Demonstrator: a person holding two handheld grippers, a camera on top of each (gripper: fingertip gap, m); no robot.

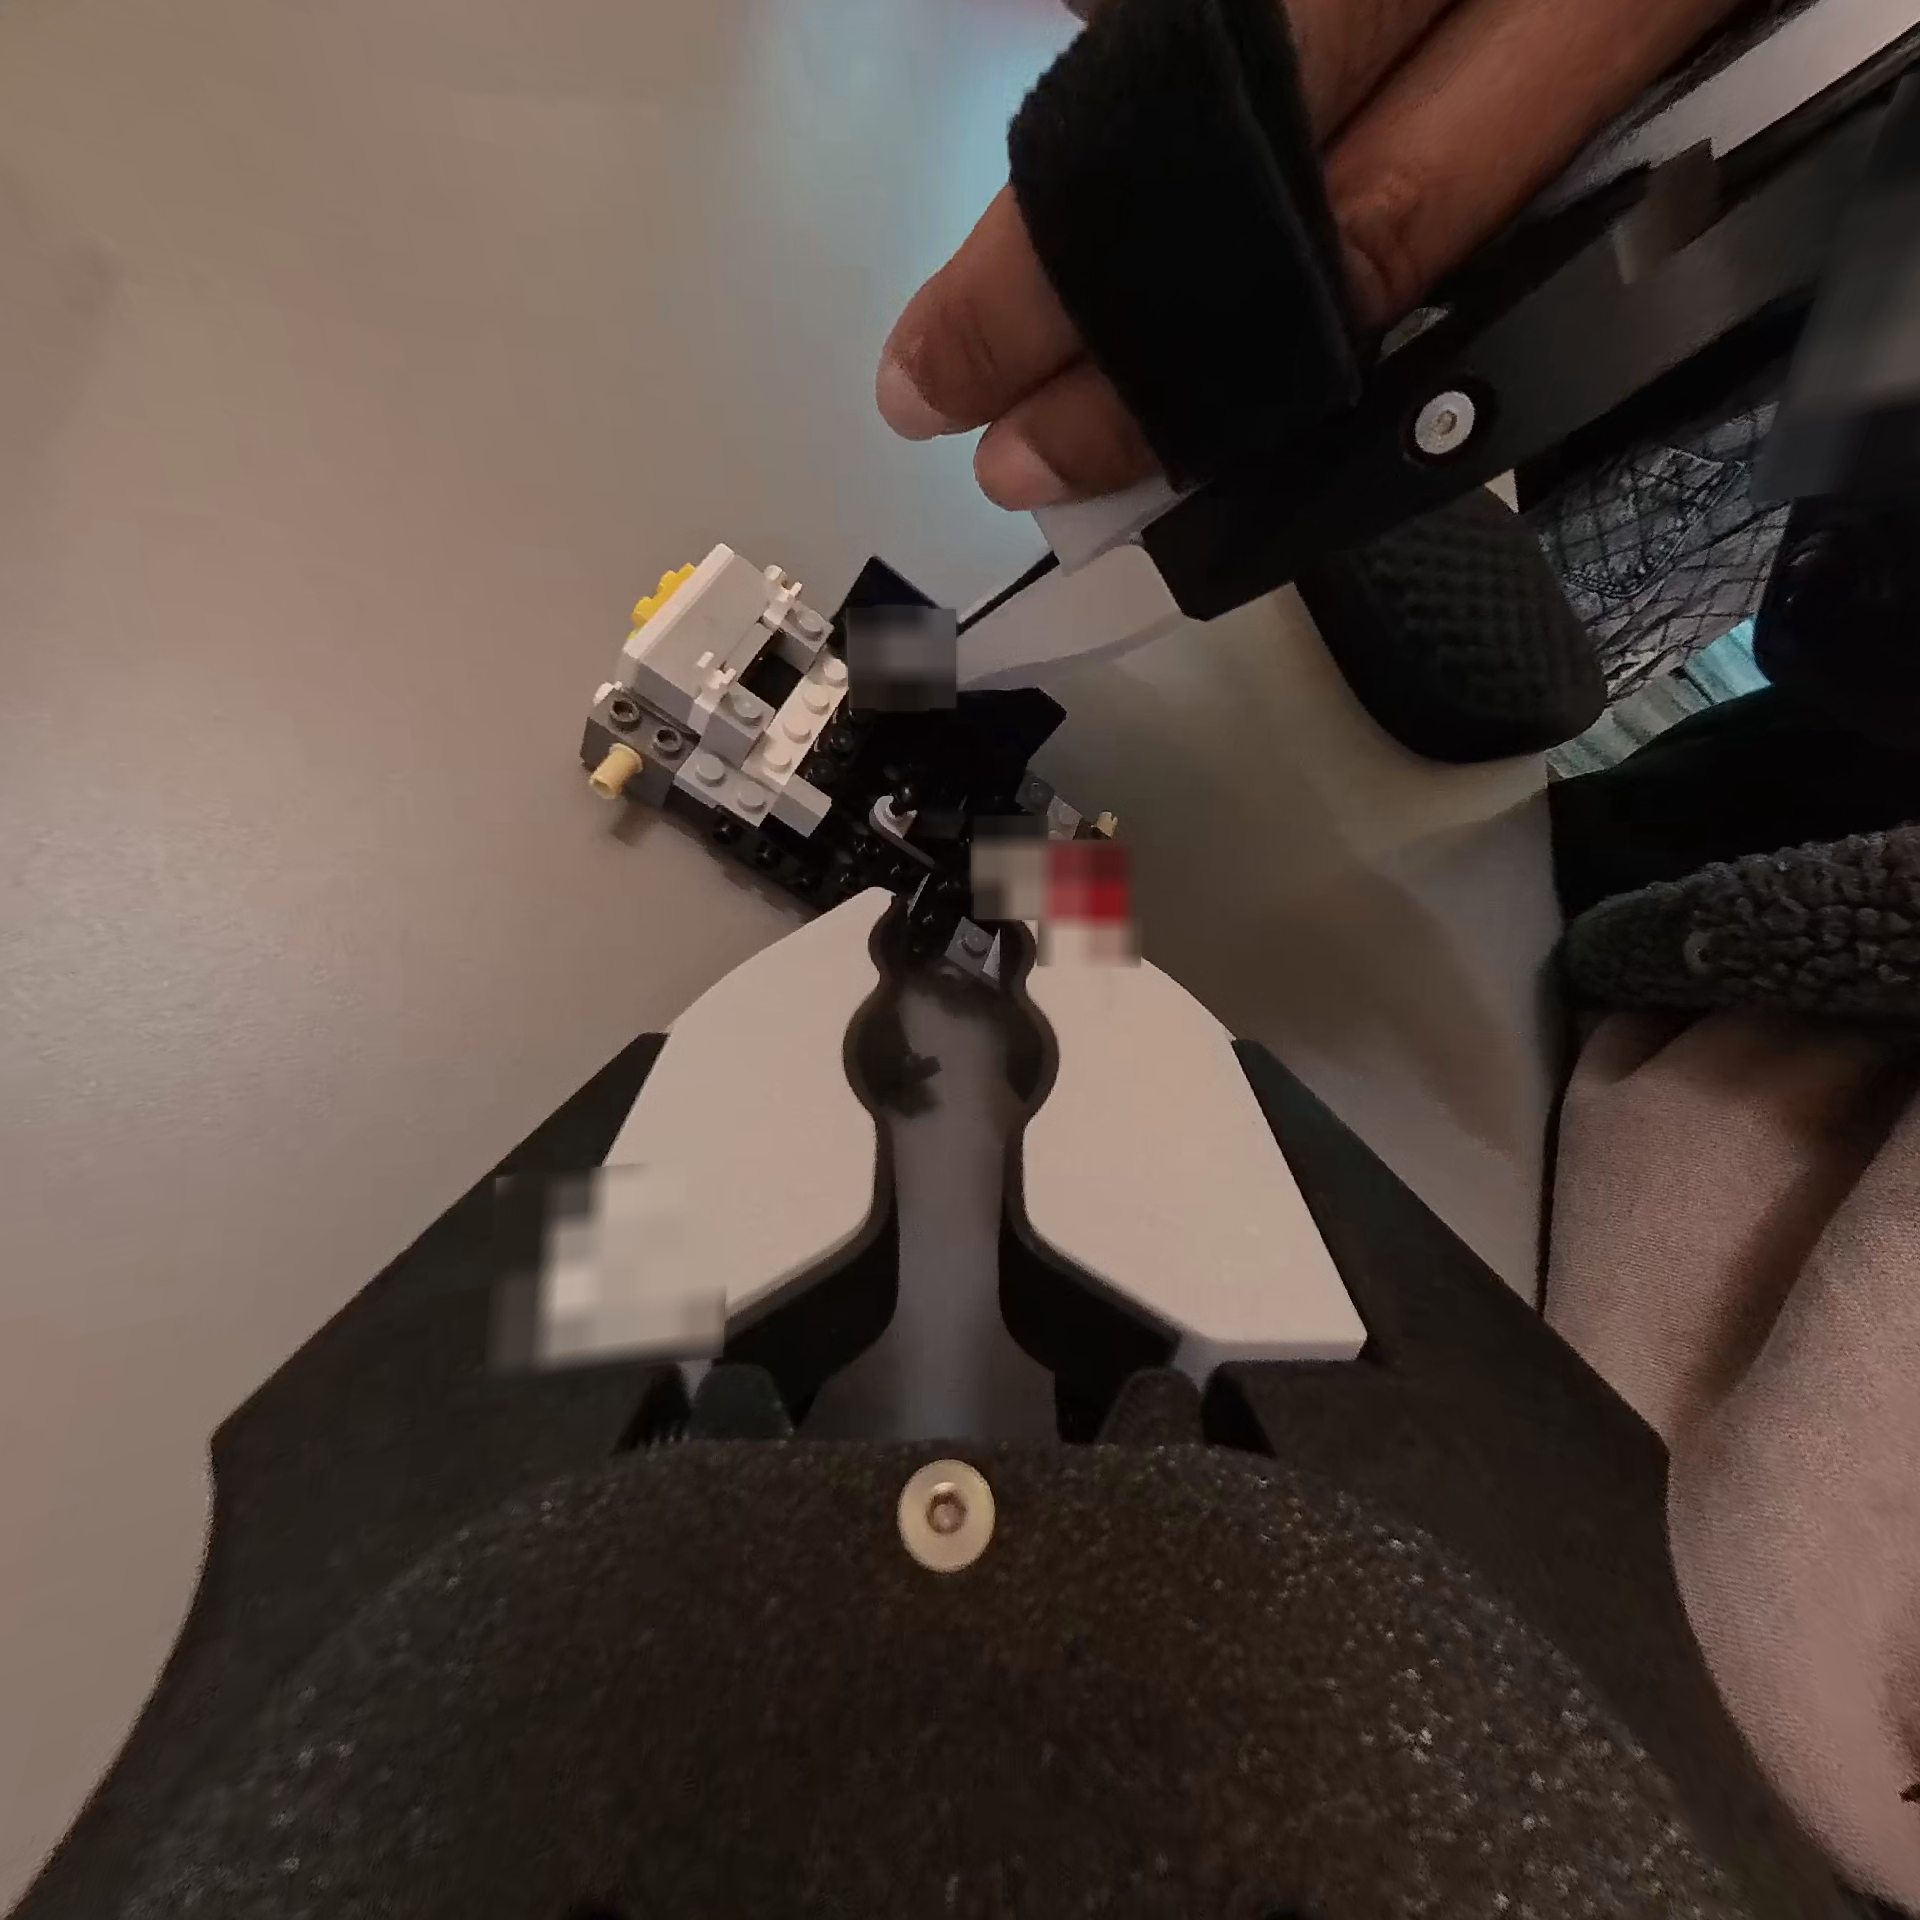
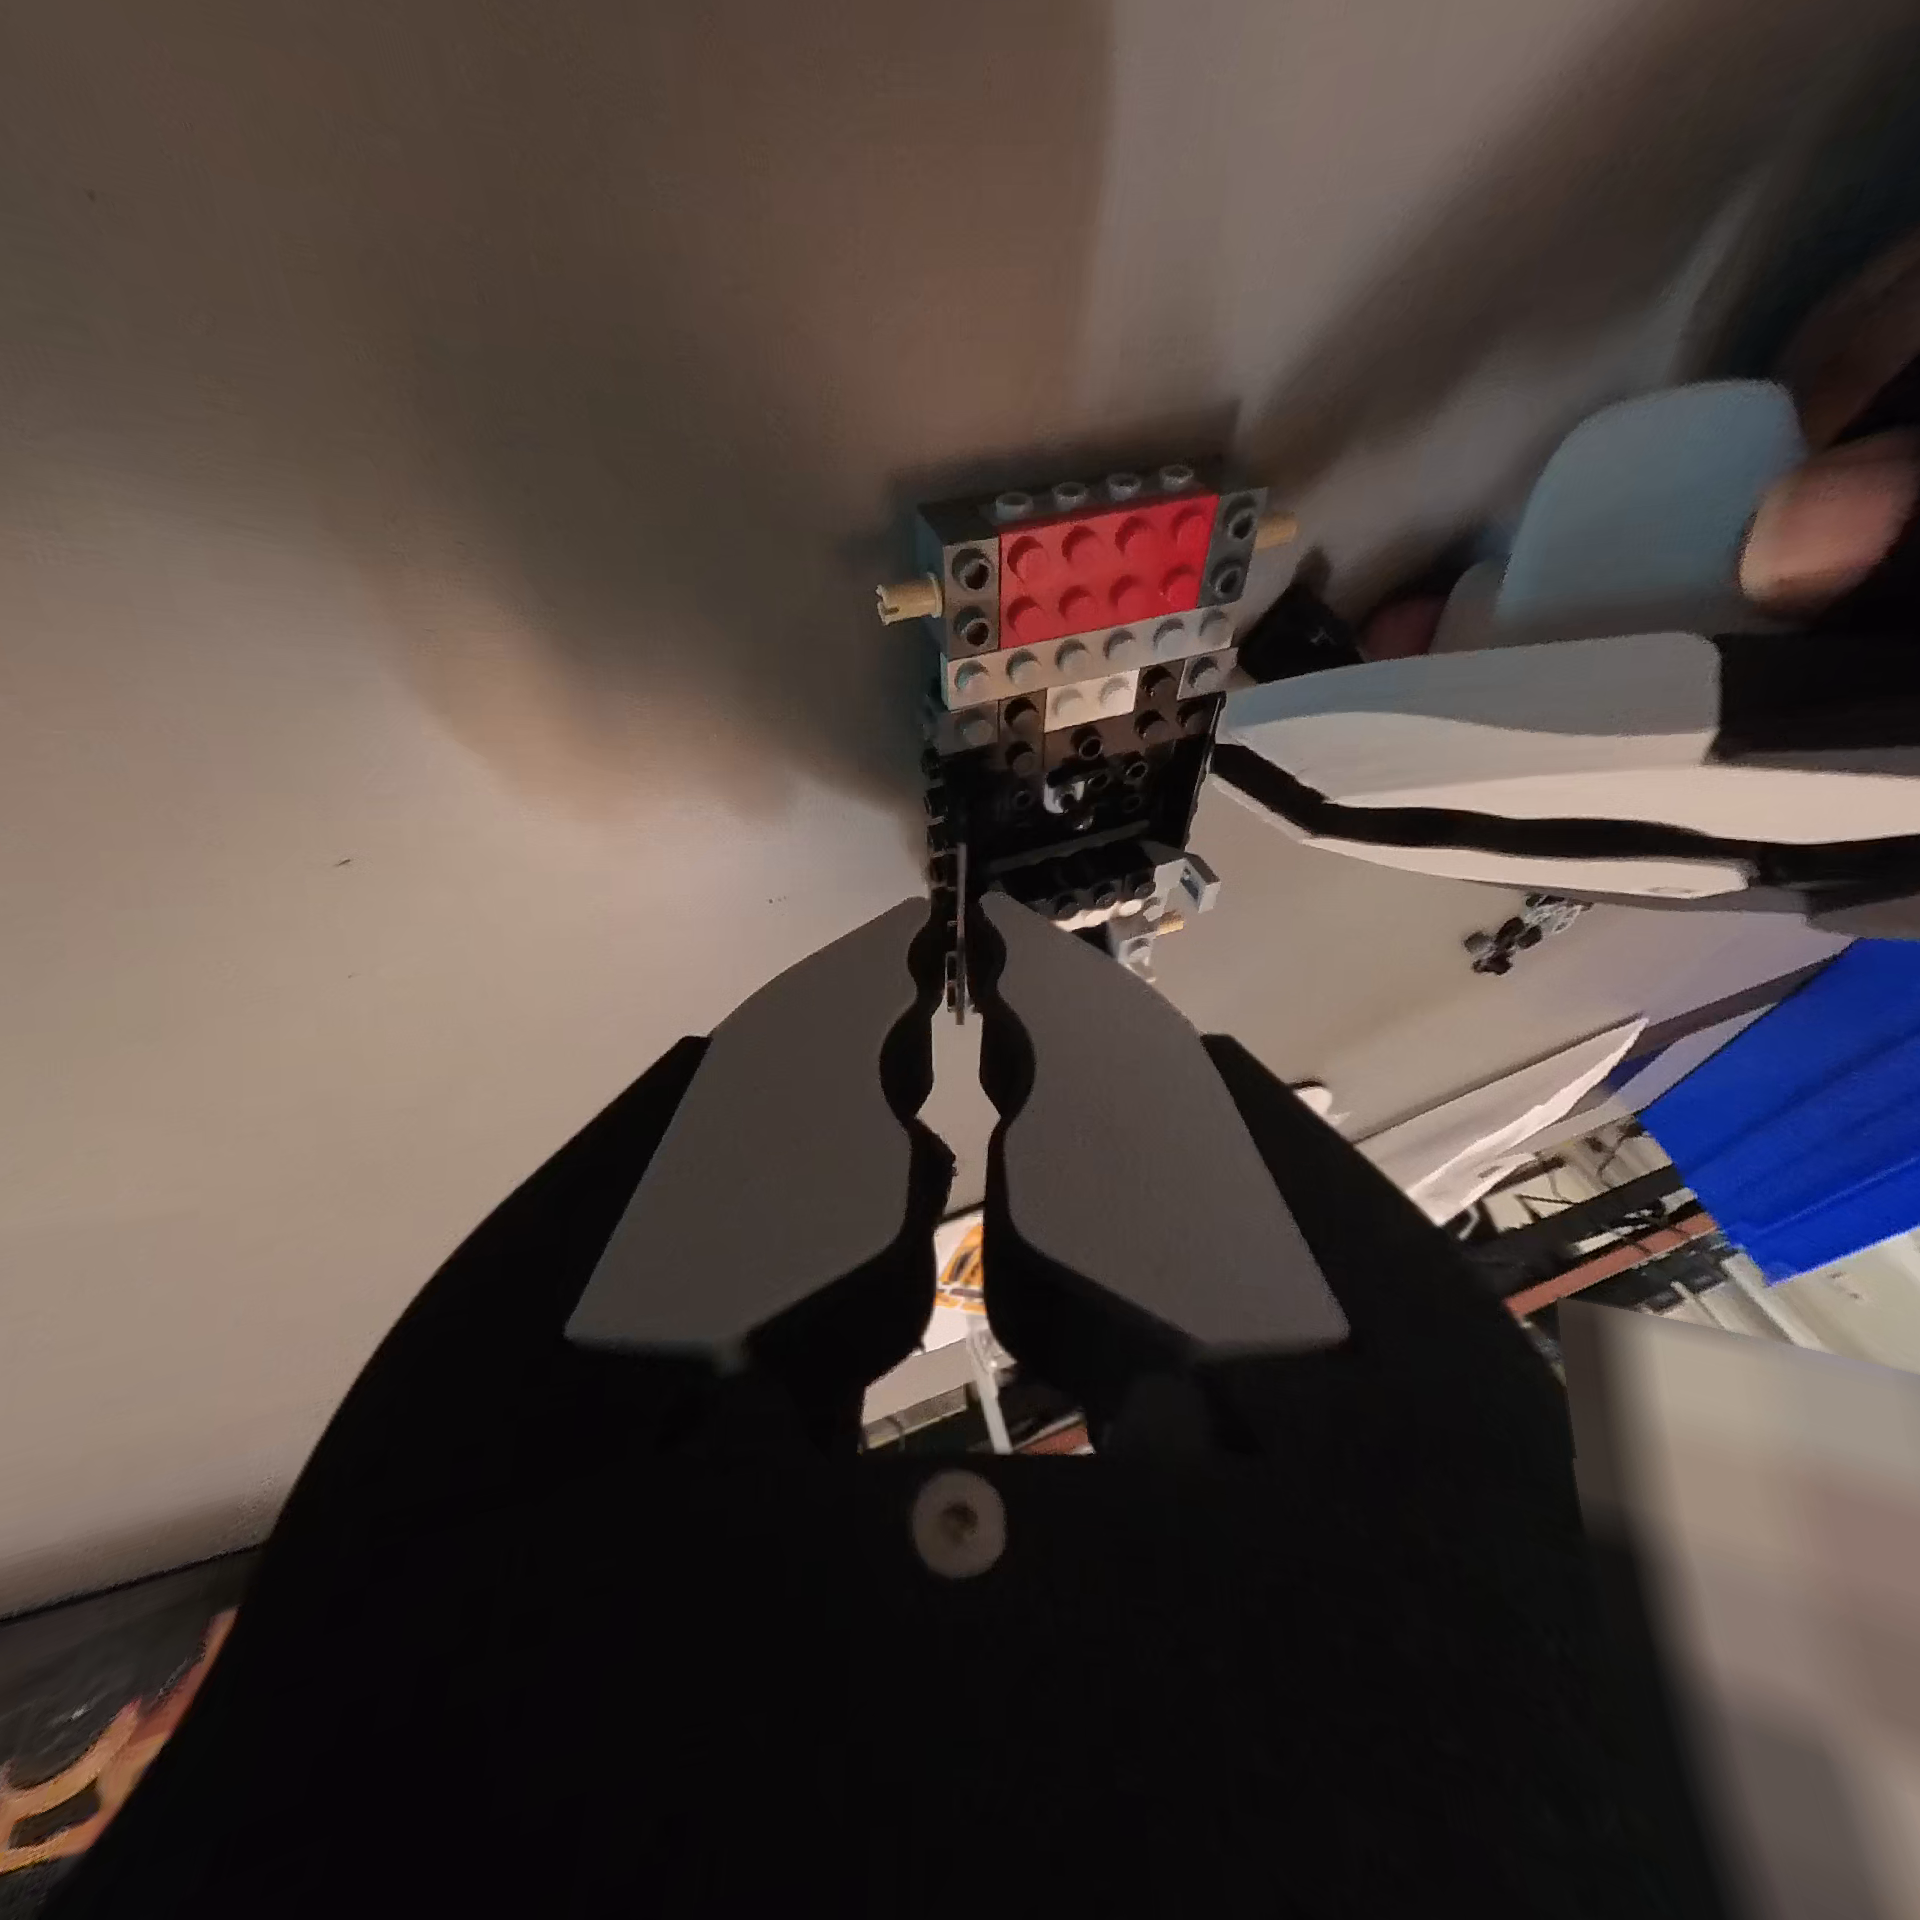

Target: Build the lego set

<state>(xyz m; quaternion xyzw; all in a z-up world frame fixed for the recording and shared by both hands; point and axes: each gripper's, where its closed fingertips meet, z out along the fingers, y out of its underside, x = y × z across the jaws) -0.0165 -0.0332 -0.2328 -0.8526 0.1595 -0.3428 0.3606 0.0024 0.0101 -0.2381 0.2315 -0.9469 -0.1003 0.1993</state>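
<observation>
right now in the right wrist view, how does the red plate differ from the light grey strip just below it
The red plate is red with two rows of four studs. The light grey strip is grey with a single row. The light grey strip runs wider than the red plate, which is boxed between dark grey bricks with holes. Both are studded and face the camera on the same side of the lego model.
</observation>
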